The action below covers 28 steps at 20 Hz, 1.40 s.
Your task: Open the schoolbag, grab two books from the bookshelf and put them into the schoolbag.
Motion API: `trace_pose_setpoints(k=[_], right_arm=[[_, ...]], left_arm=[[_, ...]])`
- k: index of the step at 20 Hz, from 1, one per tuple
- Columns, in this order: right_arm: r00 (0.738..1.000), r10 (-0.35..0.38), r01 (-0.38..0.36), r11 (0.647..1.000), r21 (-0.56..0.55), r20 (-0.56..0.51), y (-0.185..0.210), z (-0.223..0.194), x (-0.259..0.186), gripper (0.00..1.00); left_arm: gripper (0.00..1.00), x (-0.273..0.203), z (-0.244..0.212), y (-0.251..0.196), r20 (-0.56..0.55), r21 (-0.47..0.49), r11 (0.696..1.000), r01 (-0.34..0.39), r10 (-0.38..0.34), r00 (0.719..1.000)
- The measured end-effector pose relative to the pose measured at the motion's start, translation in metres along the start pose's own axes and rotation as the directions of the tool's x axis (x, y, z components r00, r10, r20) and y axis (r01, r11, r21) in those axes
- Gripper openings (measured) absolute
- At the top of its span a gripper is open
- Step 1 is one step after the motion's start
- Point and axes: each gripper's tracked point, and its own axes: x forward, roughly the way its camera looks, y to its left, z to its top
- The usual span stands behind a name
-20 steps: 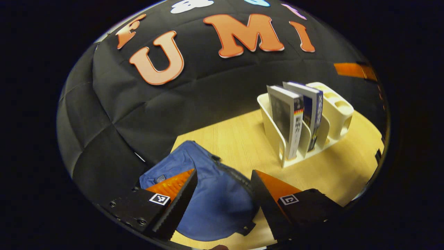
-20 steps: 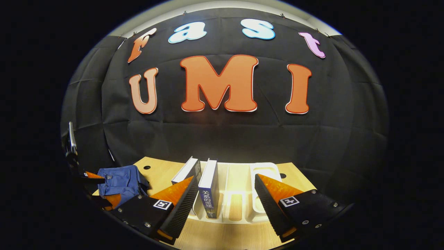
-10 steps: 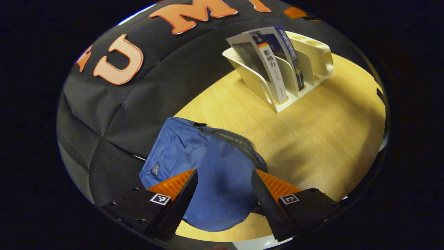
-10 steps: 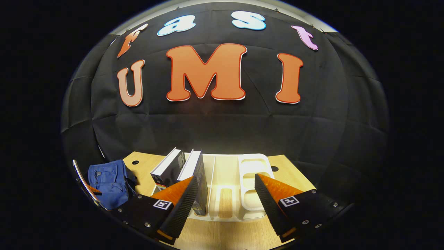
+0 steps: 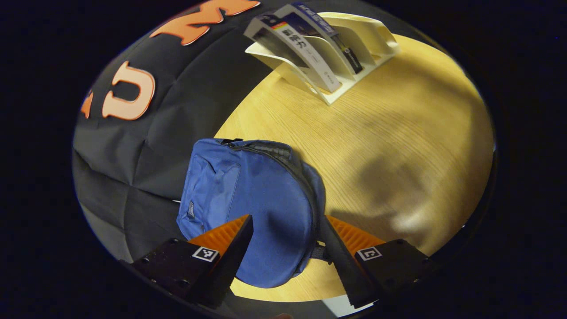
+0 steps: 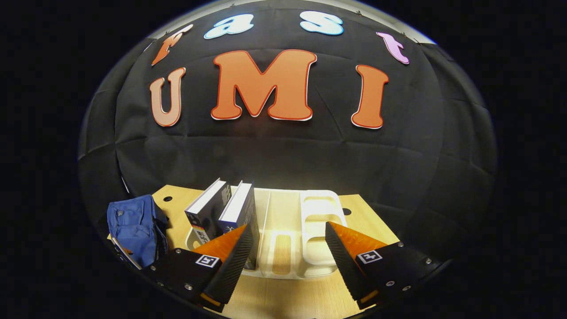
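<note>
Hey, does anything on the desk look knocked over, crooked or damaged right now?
Nothing stands out. The blue schoolbag lies flat on the desk with its zip closed, and the two books lean to one side in the cream bookshelf, not fallen. No spill or damage is visible.

Chinese title on book spine [image 5: 305, 51], too small to read

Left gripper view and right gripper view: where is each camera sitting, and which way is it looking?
Left gripper view: rides the left gripper, looking down at the blue schoolbag; its own open fingers show.
Right gripper view: rides the right gripper, facing the white bookshelf and the booth wall; its own open fingers show.
Both views share the schoolbag, bookshelf, two books and wooden table.
</note>
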Motion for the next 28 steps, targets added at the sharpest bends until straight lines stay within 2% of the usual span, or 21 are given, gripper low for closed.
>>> trace_pose_setpoints(k=[2, 4, 5, 6, 8, 9, 10, 11, 12, 13, 14, 15, 21, 24, 28], right_arm=[[1.0, -0.008, 0.008, 1.0, -0.009, 0.002, -0.001, 0.001, -0.001, 0.97], [1.0, -0.011, 0.011, 1.0, -0.014, 0.004, 0.001, 0.002, -0.003, 0.97], [1.0, -0.011, 0.011, 1.0, -0.015, 0.004, 0.002, 0.002, -0.004, 0.97], [1.0, -0.014, 0.014, 1.0, -0.017, 0.006, 0.002, 0.003, -0.004, 0.97], [1.0, -0.014, 0.014, 1.0, -0.017, 0.008, 0.004, 0.005, -0.005, 0.97], [1.0, -0.01, 0.011, 1.0, -0.018, 0.01, 0.006, 0.007, -0.005, 0.97], [1.0, -0.01, 0.01, 1.0, -0.021, 0.015, 0.006, 0.009, -0.006, 0.97], [1.0, -0.008, 0.008, 1.0, -0.024, 0.017, 0.007, 0.01, -0.007, 0.97], [1.0, -0.006, 0.007, 1.0, -0.024, 0.02, 0.009, 0.01, -0.007, 0.97], [1.0, -0.001, 0.001, 1.0, -0.022, 0.02, 0.011, 0.012, -0.007, 0.97], [1.0, 0.006, -0.006, 1.0, -0.019, 0.018, 0.014, 0.012, -0.008, 0.97], [1.0, 0.015, -0.015, 1.0, -0.016, 0.017, 0.018, 0.013, -0.007, 0.97], [0.992, 0.129, -0.129, 0.991, -0.035, 0.012, 0.06, 0.029, -0.009, 0.97], [0.982, 0.188, -0.187, 0.981, -0.052, 0.009, 0.084, 0.044, -0.005, 0.97], [0.965, 0.258, -0.261, 0.963, -0.065, -0.051, 0.114, 0.053, 0.006, 0.97]], left_arm=[[0.96, 0.005, -0.009, -0.002, -0.014, 0.071, 0.997, -0.027, 0.028, 1.0], [0.95, 0.008, -0.015, -0.004, -0.019, 0.084, 0.996, -0.026, 0.027, 0.999], [0.9, 0.01, -0.016, -0.006, -0.022, 0.067, 0.998, -0.013, 0.014, 1.0], [0.82, 0.01, -0.018, -0.009, -0.03, 0.055, 0.999, 0.001, 0.0, 1.0], [0.74, 0.008, -0.017, -0.014, -0.043, 0.036, 0.999, 0.021, -0.02, 0.999], [0.67, 0.007, -0.016, -0.012, -0.044, 0.035, 0.999, 0.017, -0.015, 0.999], [0.46, 0.005, -0.016, -0.01, -0.044, 0.03, 0.999, 0.013, -0.011, 0.999], [0.52, 0.003, -0.014, -0.006, -0.041, 0.018, 1.0, 0.011, -0.01, 0.999], [0.33, 0.001, -0.014, -0.001, -0.043, 0.004, 1.0, 0.004, -0.004, 0.999], [0.27, 0.0, -0.014, 0.004, -0.047, -0.014, 1.0, 0.001, -0.002, 0.999], [0.15, -0.003, -0.014, 0.008, -0.052, -0.036, 0.999, 0.007, -0.009, 0.999], [0.11, -0.004, -0.011, 0.011, -0.049, -0.055, 0.998, 0.014, -0.016, 0.999], [0.07, -0.021, 0.003, 0.05, -0.008, -0.072, 0.997, -0.023, 0.022, 1.0], [0.07, -0.035, 0.01, 0.087, 0.027, -0.091, 0.993, -0.072, 0.074, 0.997], [0.07, -0.051, 0.024, 0.14, 0.082, -0.141, 0.983, -0.121, 0.133, 0.988]])
